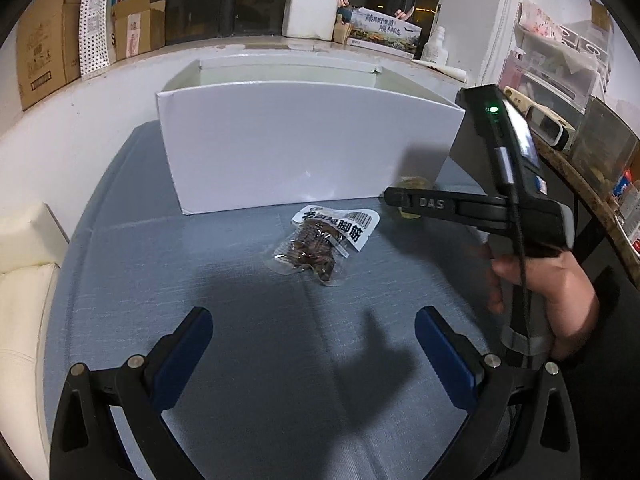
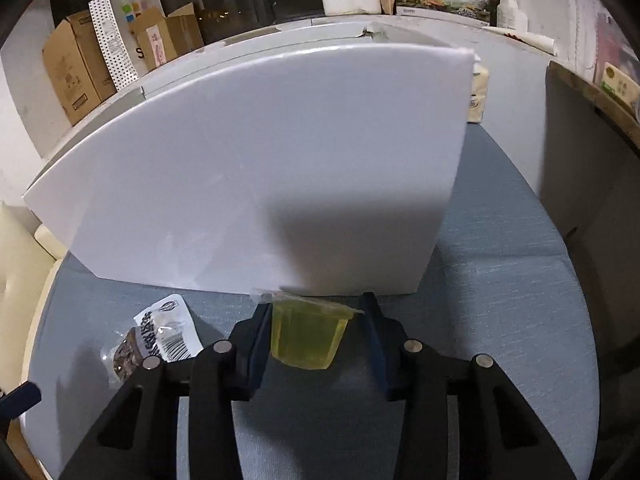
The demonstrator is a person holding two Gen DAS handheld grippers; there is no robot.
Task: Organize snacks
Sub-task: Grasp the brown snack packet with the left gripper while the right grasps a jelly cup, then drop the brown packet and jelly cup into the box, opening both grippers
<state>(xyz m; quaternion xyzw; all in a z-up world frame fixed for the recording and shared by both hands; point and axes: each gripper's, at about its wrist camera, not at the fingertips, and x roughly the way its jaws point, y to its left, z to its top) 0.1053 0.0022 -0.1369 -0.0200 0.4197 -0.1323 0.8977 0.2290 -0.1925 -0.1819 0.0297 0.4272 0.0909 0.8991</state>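
Note:
A clear yellow jelly cup (image 2: pixel 308 336) lies on its side on the blue-grey cushion (image 2: pixel 500 300), close against the front wall of the white box (image 2: pixel 260 168). My right gripper (image 2: pixel 314 320) is shut on the cup, a pad pressed against each side. The left wrist view shows that gripper (image 1: pixel 400 200) from the side, low at the box's right corner, with a hand (image 1: pixel 560 292) on its handle. A vacuum packet of brown meat snack (image 1: pixel 320 240) with a white label lies flat in front of the box. My left gripper (image 1: pixel 314 340) hovers open just short of it, holding nothing.
The white box (image 1: pixel 304 152) is open-topped and tall; its inside is hidden. Cream cushions (image 1: pixel 24 280) border the left side. A cluttered shelf (image 1: pixel 592 184) stands to the right. Cardboard boxes (image 1: pixel 44 64) and bags line the window sill behind. A tissue pack (image 2: pixel 478 96) sits behind the box.

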